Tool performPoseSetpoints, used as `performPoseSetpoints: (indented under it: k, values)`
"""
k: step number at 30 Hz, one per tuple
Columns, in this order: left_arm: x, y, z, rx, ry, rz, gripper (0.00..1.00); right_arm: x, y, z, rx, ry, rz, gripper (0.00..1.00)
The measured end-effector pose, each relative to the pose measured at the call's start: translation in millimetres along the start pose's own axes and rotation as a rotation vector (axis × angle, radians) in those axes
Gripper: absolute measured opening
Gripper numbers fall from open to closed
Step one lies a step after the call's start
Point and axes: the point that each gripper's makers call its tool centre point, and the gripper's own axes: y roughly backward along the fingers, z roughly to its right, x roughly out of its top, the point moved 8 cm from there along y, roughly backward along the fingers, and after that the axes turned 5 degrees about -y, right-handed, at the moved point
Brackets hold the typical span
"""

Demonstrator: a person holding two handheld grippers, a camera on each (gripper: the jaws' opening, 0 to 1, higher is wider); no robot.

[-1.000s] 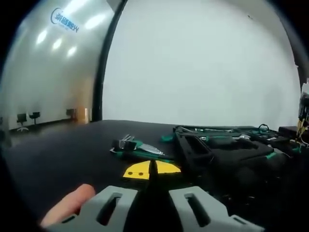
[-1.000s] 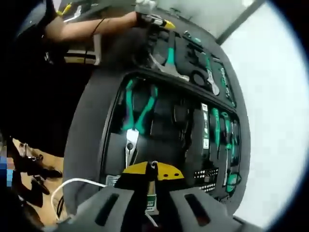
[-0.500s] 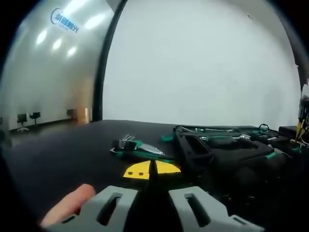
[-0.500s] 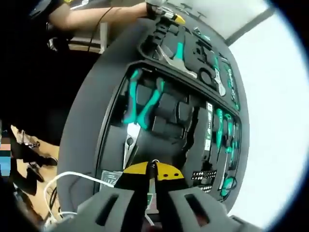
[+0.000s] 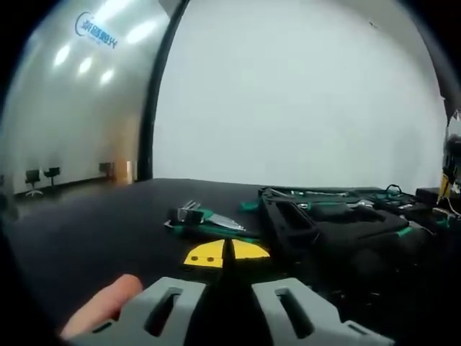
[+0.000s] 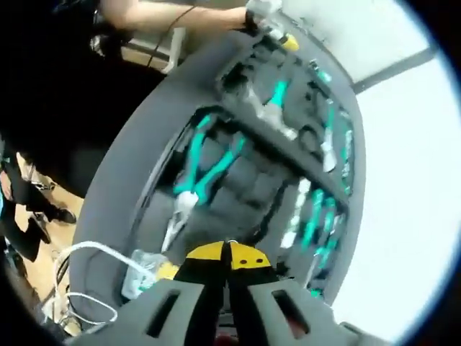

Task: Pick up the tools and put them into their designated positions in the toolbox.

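The open black toolbox (image 6: pixel 144 180) lies below my right gripper (image 6: pixel 229 254), whose yellow-tipped jaws are shut with nothing seen between them. Inside it, a pair of green-handled pliers (image 6: pixel 200 176) rests in the near tray and green screwdrivers (image 6: pixel 314 216) sit to the right. A wrench (image 6: pixel 272 104) lies in the lid half. My left gripper (image 6: pixel 272 23), held in a person's hand, is at the toolbox's far end. In the left gripper view, my left gripper (image 5: pixel 227 251) is shut low over the black table (image 5: pixel 108 223), and loose green-handled tools (image 5: pixel 203 218) lie just ahead, left of the toolbox (image 5: pixel 324 223).
A white cable (image 6: pixel 79 270) loops off the table's near-left edge by a clear plastic piece (image 6: pixel 140 274). A person's forearm (image 6: pixel 166 16) reaches along the top of the right gripper view. A fingertip (image 5: pixel 101 306) rests beside the left jaws. A white wall (image 5: pixel 302 94) stands behind the table.
The right gripper view has swung and pulled back, so the toolbox looks smaller, tilted and blurred. The left gripper view is unchanged.
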Motion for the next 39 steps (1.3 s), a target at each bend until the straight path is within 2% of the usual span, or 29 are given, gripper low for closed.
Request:
performPoseSetpoints:
  k: [8, 12, 15, 21, 28, 39]
  values:
    - [-0.1, 1, 0.9, 0.002, 0.002, 0.001, 0.04, 36.3, 1, 66, -0.065, 0.039, 0.065, 0.0]
    - [0.0, 1, 1.3, 0.001, 0.001, 0.001, 0.04, 53.9, -6, 97, -0.071, 0.038, 0.096, 0.0]
    - [-0.2, 1, 1.2, -0.004, 0.007, -0.003, 0.04, 67.3, -17, 118, -0.05, 0.047, 0.104, 0.0]
    - [0.0, 1, 1.7, -0.003, 0.003, 0.0, 0.04, 81.9, -47, 153, -0.004, 0.059, 0.081, 0.0]
    - [-0.4, 1, 2.1, -0.008, 0.009, -0.001, 0.04, 88.0, -82, 193, 0.033, 0.064, 0.032, 0.0]
    - [0.3, 4, 3.7, 0.001, -0.001, 0.008, 0.04, 97.0, -130, 227, 0.081, 0.069, -0.029, 0.0]
